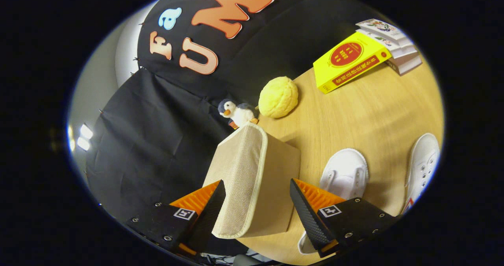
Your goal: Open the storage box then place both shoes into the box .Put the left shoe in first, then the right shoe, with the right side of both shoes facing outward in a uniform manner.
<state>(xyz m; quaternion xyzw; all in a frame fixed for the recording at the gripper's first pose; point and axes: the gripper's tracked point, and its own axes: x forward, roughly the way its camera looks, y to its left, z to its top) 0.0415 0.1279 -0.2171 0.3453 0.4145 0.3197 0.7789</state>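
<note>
Beige fabric storage box sits between the open gripper fingers, apparently untouched; a clumsy squeeze could tip it onto the nearest shoe.

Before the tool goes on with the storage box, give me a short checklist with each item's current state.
1. Tool open around the storage box: ok, fingers either side.
2. Fingers pressing on the box: cannot tell.
3. Lid opened: cannot tell; a fabric panel faces the camera.
4. Both white shoes on the table: ok, near shoe, far shoe.
5. Shoes still out of the box: ok.
6. Which shoe is the left: cannot tell.
</note>
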